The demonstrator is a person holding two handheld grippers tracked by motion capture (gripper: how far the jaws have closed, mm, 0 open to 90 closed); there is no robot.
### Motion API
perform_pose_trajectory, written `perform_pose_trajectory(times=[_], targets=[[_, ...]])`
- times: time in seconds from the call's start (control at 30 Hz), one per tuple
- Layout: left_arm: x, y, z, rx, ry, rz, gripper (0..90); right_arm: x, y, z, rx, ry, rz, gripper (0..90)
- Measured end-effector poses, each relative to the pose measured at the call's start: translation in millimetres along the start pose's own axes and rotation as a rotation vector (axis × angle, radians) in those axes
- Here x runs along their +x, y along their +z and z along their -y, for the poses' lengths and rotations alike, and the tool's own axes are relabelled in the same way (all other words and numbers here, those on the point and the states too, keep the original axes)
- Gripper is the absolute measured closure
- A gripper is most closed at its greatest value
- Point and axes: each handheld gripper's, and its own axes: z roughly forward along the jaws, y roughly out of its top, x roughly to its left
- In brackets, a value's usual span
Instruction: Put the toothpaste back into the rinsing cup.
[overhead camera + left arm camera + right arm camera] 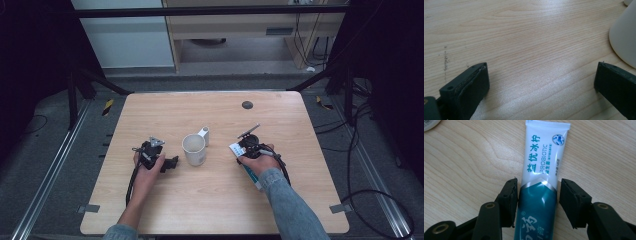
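The toothpaste tube (541,182) lies flat on the table (215,200), right of the white mug (194,149); light, soft, slick, best gripped mid-body; the right gripper (537,202) straddles it, one pad touching, not clamped; the left gripper (541,82) gapes empty.

Toothpaste tube (541,182): flat, white at its crimped end and teal toward the cap end, printed with Chinese characters and the word "PROBIOTIC". It lies flat on the wooden table (220,210), right of the white mug (194,149), its length pointing toward the mug.
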Motion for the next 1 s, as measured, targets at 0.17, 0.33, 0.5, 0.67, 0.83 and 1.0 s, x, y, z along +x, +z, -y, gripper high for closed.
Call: perform_pose_trajectory(times=[0.17,0.33,0.5,0.67,0.83,1.0], targets=[[0.0,0.0,0.0,0.000,0.000,0.000,0.0,1.3,1.0,-1.8,0.010,-0.004,0.002,49.9],[0.0,0.0,0.0,0.000,0.000,0.000,0.0,1.6,2.0,-2.8,0.019,-0.017,0.003,52.7],[0.0,0.1,0.0,-0.001,-0.001,0.000,0.0,1.6,2.2,-3.4,0.021,-0.023,0.007,52.8],[0.0,0.1,0.0,-0.001,-0.001,0.000,0.0,2.2,2.9,-4.0,0.026,-0.034,0.022,52.7],[0.0,0.1,0.0,-0.001,-0.001,0.000,0.0,3.2,3.0,-4.9,0.032,-0.031,0.025,52.8],[0.0,0.1,0.0,-0.001,-0.001,0.000,0.0,4.8,2.9,-6.0,0.042,-0.020,0.032,53.7]])
